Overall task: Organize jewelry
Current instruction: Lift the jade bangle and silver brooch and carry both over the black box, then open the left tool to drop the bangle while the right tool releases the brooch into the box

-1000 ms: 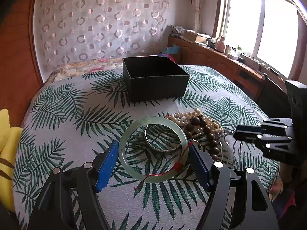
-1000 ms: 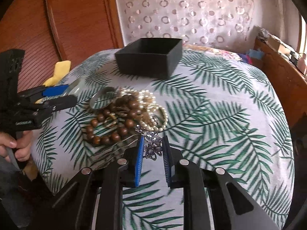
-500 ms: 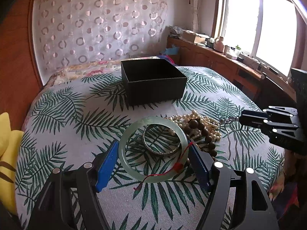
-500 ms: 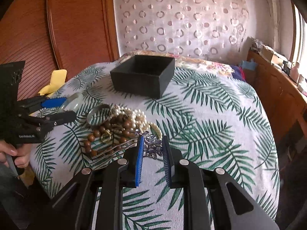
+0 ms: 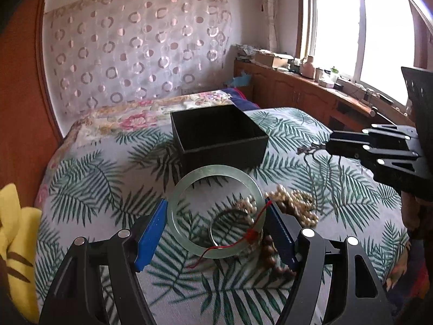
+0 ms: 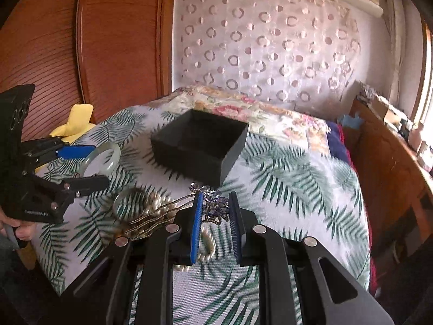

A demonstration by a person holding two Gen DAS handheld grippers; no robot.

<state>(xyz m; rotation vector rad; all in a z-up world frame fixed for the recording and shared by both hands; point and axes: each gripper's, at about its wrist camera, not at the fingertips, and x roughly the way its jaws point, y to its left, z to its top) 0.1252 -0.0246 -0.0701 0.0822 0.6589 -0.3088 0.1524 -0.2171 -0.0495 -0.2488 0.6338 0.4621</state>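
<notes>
My left gripper [image 5: 216,214] is shut on a pale green jade bangle [image 5: 189,184] with a red string, held above the bed. The bangle also shows in the right wrist view [image 6: 108,157]. My right gripper [image 6: 215,211] is shut on a jewelled flower hair comb [image 6: 213,203], lifted off the bed, its prongs pointing left. The comb shows in the left wrist view [image 5: 311,149] too. An open black box [image 5: 216,132] stands on the palm-leaf bedspread beyond both grippers; it shows in the right wrist view [image 6: 200,146]. A silver bangle [image 5: 230,227], pearls [image 5: 297,205] and brown beads lie below.
A yellow cushion [image 5: 16,238] lies at the bed's left edge. A wooden headboard [image 6: 108,54] and a dotted curtain stand behind. A wooden cabinet [image 5: 311,97] with clutter runs under the window at the right.
Both grippers have risen from the bedspread with their loads. The jade bangle and the hair comb now hang above the jewelry pile, closer to the black box.
</notes>
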